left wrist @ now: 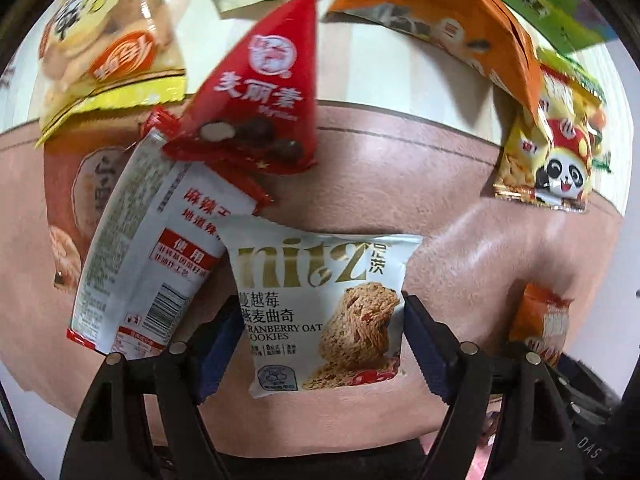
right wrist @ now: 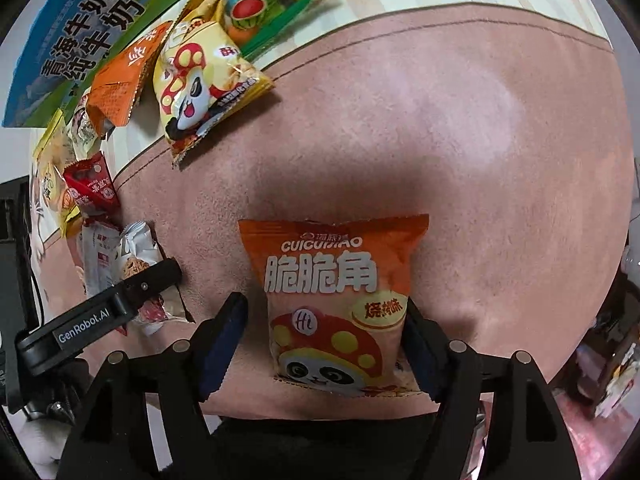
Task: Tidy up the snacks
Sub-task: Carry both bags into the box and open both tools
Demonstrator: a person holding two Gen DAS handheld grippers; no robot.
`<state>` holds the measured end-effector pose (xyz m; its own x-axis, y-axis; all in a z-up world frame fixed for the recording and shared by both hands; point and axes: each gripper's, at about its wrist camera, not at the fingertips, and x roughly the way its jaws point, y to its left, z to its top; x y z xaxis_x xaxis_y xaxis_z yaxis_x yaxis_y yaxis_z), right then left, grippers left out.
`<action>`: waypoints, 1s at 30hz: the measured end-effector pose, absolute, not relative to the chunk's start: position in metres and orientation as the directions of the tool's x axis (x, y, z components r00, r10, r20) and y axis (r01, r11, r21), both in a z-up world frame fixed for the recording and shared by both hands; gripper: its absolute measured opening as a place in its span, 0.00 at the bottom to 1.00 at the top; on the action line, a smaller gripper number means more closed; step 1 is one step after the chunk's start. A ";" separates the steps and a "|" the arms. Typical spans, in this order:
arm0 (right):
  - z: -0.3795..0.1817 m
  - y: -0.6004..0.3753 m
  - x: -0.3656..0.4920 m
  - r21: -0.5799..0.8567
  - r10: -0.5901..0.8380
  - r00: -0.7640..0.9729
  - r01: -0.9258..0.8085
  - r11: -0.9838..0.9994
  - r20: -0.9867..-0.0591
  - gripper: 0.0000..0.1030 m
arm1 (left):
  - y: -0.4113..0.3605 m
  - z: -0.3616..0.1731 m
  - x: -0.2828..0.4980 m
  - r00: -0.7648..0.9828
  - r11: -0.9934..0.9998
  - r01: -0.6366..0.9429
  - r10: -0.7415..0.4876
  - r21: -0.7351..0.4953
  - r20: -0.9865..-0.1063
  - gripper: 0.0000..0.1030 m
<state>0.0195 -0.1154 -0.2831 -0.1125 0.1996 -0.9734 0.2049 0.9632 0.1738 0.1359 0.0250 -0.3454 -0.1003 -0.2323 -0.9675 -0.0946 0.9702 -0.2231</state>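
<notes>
We judge the sorting to be at an early stage. Most packets lie in a loose cluster along the far edge of the pink mat (right wrist: 440, 128), from ten to one o'clock in the left wrist view: a red chocolate-ball packet (left wrist: 260, 92), a yellow packet (left wrist: 108, 48), an orange sachet (left wrist: 448, 28), a panda-print snack bag (left wrist: 552, 160) and a white spicy-snack sachet (left wrist: 156, 248) overlapping it at nine o'clock. Nothing is lined up or grouped yet, as far as we can see.

Our left gripper (left wrist: 320, 320) points low over the mat, its fingers either side of the cranberry oat cookie packet (left wrist: 324, 308) at six o'clock. The right pad seems to touch the wrapper, the left pad stands just apart; we cannot tell whether it is gripping.

Our right gripper (right wrist: 324, 332) sits likewise around the orange Cuicuijiao crisp bag (right wrist: 336, 300), alone on bare mat. Its right pad meets the bag, the left shows a gap, so the hold is uncertain too.
</notes>
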 end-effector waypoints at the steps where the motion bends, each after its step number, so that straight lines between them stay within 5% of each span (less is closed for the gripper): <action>1: -0.284 -0.117 0.018 0.177 0.205 -0.118 0.213 0.961 -0.972 0.74 | 0.039 -0.347 0.134 -0.097 0.970 -0.095 -0.230 -0.221 -0.968 0.75; 4: -0.290 -0.117 0.013 0.174 0.204 -0.119 0.222 0.959 -0.972 0.74 | 0.038 -0.345 0.120 -0.081 0.978 -0.081 -0.199 -0.193 -0.977 0.64; 11: -0.286 -0.102 -0.003 0.135 0.147 -0.057 0.169 0.976 -0.988 0.53 | 0.000 -0.324 0.105 -0.054 0.990 -0.013 -0.139 -0.139 -0.989 0.55; 15: -0.272 -0.097 -0.004 0.152 0.157 -0.023 0.152 0.977 -0.987 0.50 | -0.010 -0.311 0.105 -0.054 0.990 -0.006 -0.139 -0.139 -0.989 0.48; 23: -0.226 -0.092 0.011 0.230 0.228 0.033 0.140 0.963 -0.973 0.49 | -0.006 -0.266 0.112 -0.008 0.978 0.008 -0.207 -0.207 -0.978 0.47; 30: -0.151 -0.078 0.059 0.341 0.327 0.141 0.088 0.936 -0.934 0.49 | 0.014 -0.177 0.136 0.130 0.951 0.020 -0.308 -0.308 -0.942 0.47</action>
<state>0.0587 -0.0784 -0.1505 0.1408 0.3274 -0.9344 0.0884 0.9358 0.3412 0.1363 0.0136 -0.1769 0.1299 -0.3080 -0.9425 0.0200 0.9511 -0.3081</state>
